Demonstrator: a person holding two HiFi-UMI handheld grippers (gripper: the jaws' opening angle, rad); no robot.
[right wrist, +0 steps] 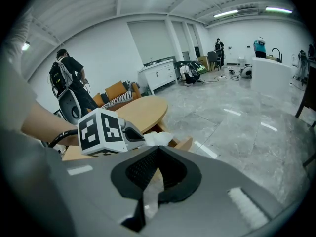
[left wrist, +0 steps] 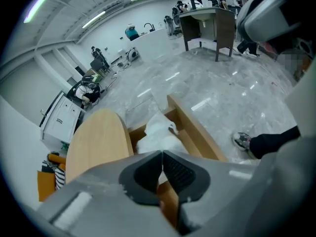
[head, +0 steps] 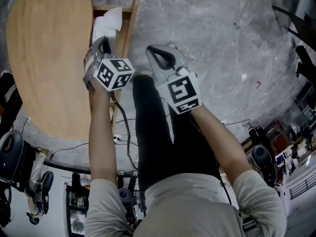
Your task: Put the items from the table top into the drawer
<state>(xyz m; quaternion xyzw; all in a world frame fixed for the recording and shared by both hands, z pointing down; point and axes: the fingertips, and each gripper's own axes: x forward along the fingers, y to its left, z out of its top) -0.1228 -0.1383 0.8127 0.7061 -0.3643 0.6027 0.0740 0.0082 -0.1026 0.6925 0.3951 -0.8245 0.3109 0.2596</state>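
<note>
The round wooden table top (head: 49, 58) lies bare at the left of the head view. Beside it a wooden drawer (head: 129, 28) stands pulled open, with a crumpled white bag (head: 109, 21) inside. My left gripper (head: 104, 44) hovers over the drawer's near end, pointing steeply down. In the left gripper view its jaws (left wrist: 162, 153) meet with nothing between them, above the white bag (left wrist: 158, 132). My right gripper (head: 159, 53) hangs over the grey floor just right of the drawer. Its jaws (right wrist: 158, 149) are shut and empty, and the left gripper's marker cube (right wrist: 101, 131) shows ahead.
My own legs in black trousers (head: 153, 132) stand between the arms, a shoe (left wrist: 242, 140) near the drawer's side. Cables (head: 126, 132) trail on the marble floor. A dark desk (left wrist: 207, 26), a white cabinet (right wrist: 158, 75) and a person (right wrist: 66, 73) are farther off.
</note>
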